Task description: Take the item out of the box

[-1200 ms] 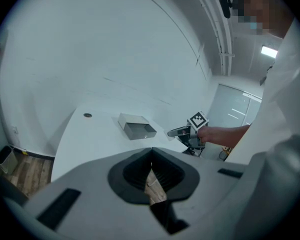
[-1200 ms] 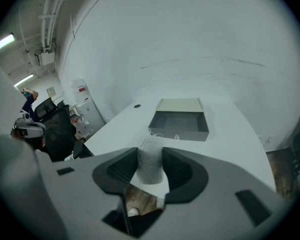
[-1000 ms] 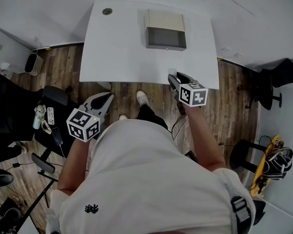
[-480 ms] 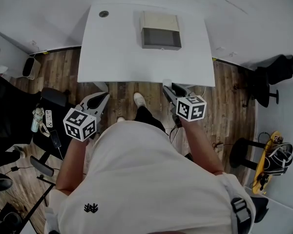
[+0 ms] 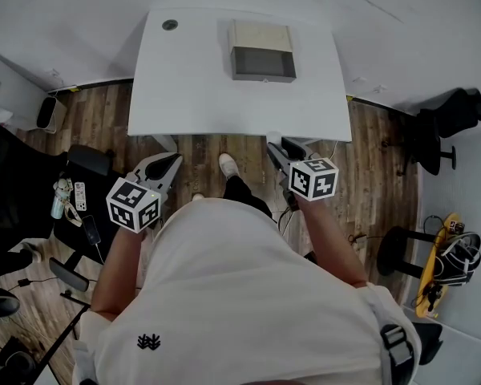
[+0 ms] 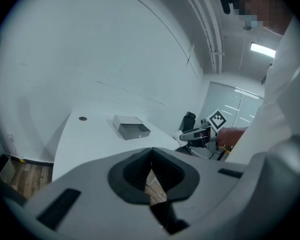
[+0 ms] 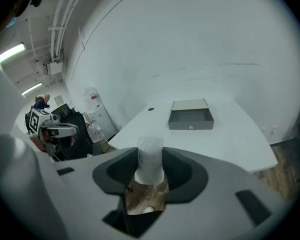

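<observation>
A grey open box (image 5: 262, 50) with a beige back part sits at the far side of the white table (image 5: 192, 95); it also shows in the left gripper view (image 6: 131, 128) and the right gripper view (image 7: 191, 115). Both grippers hang over the wooden floor, short of the table's near edge. My right gripper (image 5: 277, 147) is shut on a small white item (image 7: 150, 160), which stands upright between its pads (image 7: 177, 171). My left gripper (image 5: 174, 161) is shut with nothing in it; its jaws meet in its own view (image 6: 151, 171).
A round cable hole (image 5: 170, 24) marks the table's far left corner. A black office chair (image 5: 32, 191) stands at the left, another black chair (image 5: 457, 115) at the right. A small bin (image 5: 46, 111) sits by the left wall. The person's foot (image 5: 227, 164) is near the table edge.
Both grippers and the person have drawn back from the table; the right gripper, with the white item, left the table's edge. Little has moved in the last half second.
</observation>
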Available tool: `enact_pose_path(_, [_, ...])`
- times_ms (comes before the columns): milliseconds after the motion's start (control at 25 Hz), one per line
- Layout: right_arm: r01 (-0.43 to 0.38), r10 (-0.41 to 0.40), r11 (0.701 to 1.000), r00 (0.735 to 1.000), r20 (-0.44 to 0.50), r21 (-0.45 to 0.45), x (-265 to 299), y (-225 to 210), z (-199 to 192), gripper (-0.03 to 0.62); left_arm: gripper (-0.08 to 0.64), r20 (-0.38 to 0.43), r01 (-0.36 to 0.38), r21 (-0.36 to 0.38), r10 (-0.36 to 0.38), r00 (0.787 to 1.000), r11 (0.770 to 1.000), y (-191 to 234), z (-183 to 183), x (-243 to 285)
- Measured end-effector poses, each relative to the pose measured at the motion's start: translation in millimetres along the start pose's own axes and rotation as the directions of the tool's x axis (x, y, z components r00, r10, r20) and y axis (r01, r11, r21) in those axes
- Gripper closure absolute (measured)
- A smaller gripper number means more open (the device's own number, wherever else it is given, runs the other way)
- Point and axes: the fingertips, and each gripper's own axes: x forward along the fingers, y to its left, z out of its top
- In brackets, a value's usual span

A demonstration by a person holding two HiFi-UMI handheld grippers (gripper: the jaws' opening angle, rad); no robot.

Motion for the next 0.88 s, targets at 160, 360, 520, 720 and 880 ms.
enact_pose_path(160, [-0.001,0.001,1.0,1.0,0.003,-0.004,0.0,1.1,0.4,0.428,0.552,0.002,-0.005,-0.002,0.005,1.0,1.0,0.1,-2.5,-1.9])
enact_pose_path(360, [-0.004,0.004,1.0,1.0,0.005,-0.006,-1.2,2.8,1.0,0.429,0.552,-0.002,-0.009,-0.004,0.009,1.0,1.0,0.5,-5.2,-4.0])
enact_pose_path(520, [-0.007,0.007,1.0,1.0,0.004,-0.006,-1.2,4.7,0.7,0.428,0.552,-0.001,-0.009,-0.005,0.009,1.0,1.0,0.5,-5.1,-5.6])
enact_pose_path(720, [-0.014,0.014,1.0,1.0,0.006,-0.007,-0.8,8.1,1.2,0.429,0.552,-0.011,-0.006,-0.012,0.006,1.0,1.0,-0.1,-8.8,-4.9])
enact_pose_path(880, [-0.014,0.014,1.0,1.0,0.007,-0.007,-1.4,8.0,0.7,0.429,0.552,-0.012,-0.003,-0.014,0.003,1.0,1.0,-1.0,-9.9,-4.1])
